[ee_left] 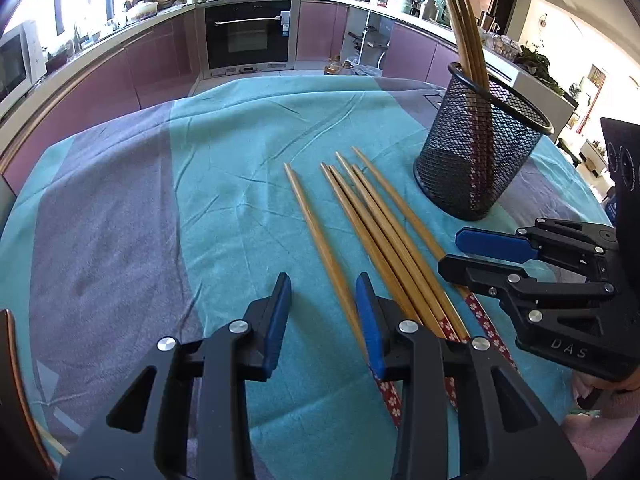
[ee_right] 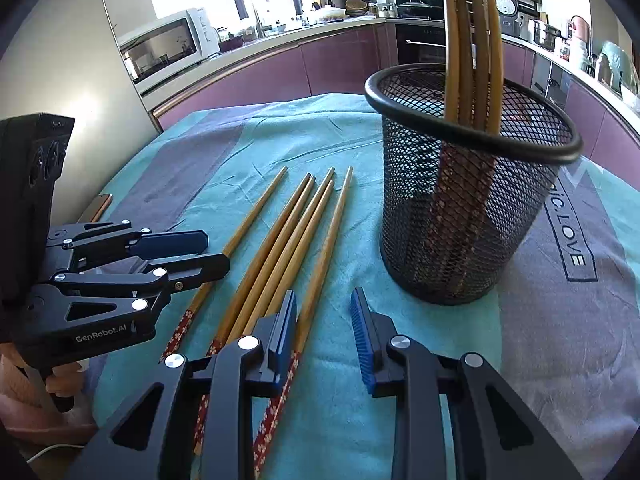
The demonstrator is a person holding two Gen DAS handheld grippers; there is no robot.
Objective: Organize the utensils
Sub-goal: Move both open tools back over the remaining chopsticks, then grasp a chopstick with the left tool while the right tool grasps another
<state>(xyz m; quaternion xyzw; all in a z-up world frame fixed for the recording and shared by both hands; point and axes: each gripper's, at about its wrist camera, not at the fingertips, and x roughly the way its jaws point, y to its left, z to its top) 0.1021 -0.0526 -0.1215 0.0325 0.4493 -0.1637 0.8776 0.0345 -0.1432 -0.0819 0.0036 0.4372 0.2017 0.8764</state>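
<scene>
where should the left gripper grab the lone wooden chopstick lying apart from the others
Grip the lone wooden chopstick on its bare shaft just above the red patterned end, coming from above with the fingers straddling it. It lies flat on the teal tablecloth, with open space on both sides.

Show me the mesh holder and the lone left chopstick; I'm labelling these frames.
mesh holder (ee_right: pixel 460 240), right wrist view, on its front mesh wall.
lone left chopstick (ee_left: pixel 316 232), left wrist view, on its mid shaft.

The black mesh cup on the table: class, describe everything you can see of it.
The mesh cup is a round black holder of what looks like wire mesh, with a solid rolled rim. It stands upright on the teal and grey tablecloth, right of the loose chopsticks. Four wooden chopsticks stand inside, patterned red ends down. Neither gripper touches it.
</scene>
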